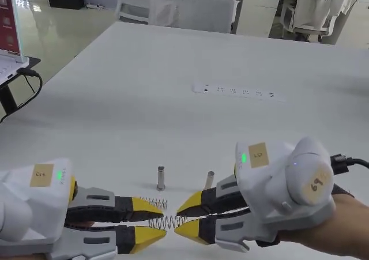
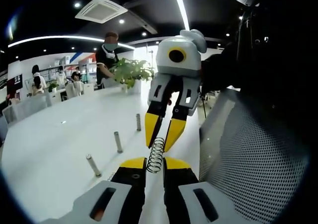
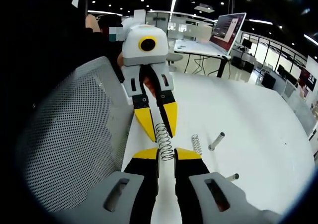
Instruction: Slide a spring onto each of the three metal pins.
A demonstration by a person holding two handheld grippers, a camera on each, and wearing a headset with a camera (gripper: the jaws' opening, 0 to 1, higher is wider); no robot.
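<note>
Stood at a broad white table (image 1: 173, 64) in an open office, with a power strip (image 1: 239, 91) far across it and a laptop (image 1: 8, 35) at the far left. Held a spring (image 1: 170, 221) level above the near edge, tip to tip. Pinched its left end in the left gripper (image 1: 155, 219), fingers narrowed onto the coils; pinched its right end likewise in the right gripper (image 1: 184, 215). Saw a second spring (image 1: 153, 202) lying just beyond the left fingertips. Saw a left pin (image 1: 161, 178) and a right pin (image 1: 210, 179) upright slightly farther off, both bare.
</note>
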